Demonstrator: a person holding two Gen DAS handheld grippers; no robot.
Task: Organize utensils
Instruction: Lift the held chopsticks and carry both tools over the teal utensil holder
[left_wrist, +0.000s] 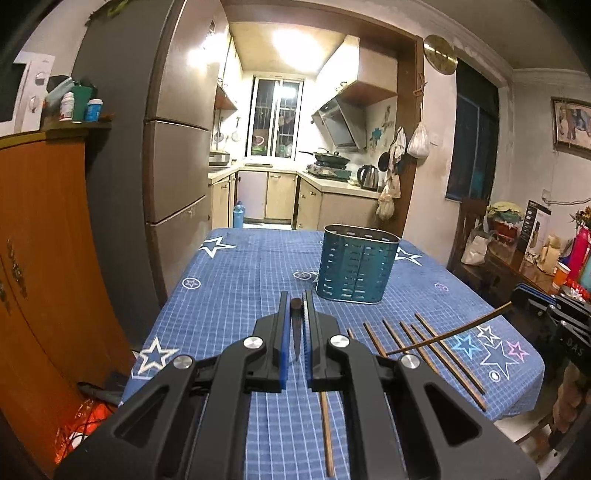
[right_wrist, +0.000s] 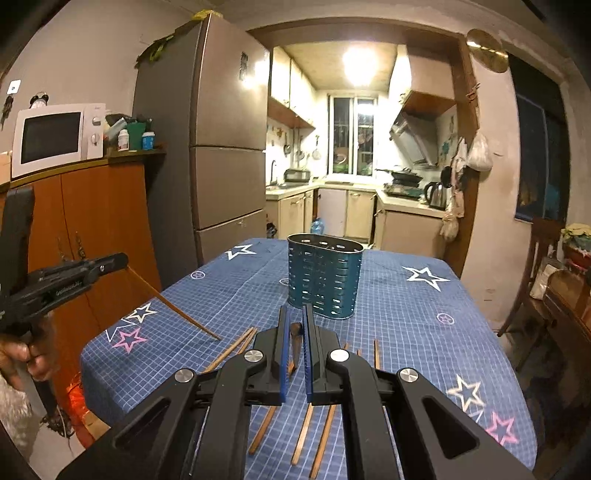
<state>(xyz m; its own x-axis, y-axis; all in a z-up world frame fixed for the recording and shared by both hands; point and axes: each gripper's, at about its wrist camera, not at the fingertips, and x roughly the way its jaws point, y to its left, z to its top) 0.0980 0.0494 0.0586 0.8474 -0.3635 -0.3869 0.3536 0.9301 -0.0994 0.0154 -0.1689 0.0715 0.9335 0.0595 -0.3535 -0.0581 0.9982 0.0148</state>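
Observation:
A teal perforated utensil holder stands upright on the blue star-patterned tablecloth. My left gripper is shut on a dark wooden chopstick, raised above the table short of the holder. From the right wrist view, that left gripper shows at the left with its chopstick slanting down. My right gripper is shut on another chopstick. It appears at the right edge as the right gripper, its chopstick pointing left. Several loose chopsticks lie on the cloth below.
An orange wooden cabinet with a microwave and a tall fridge flank the table's left side. A side table with clutter and a chair stand to the right. A kitchen lies beyond the far edge.

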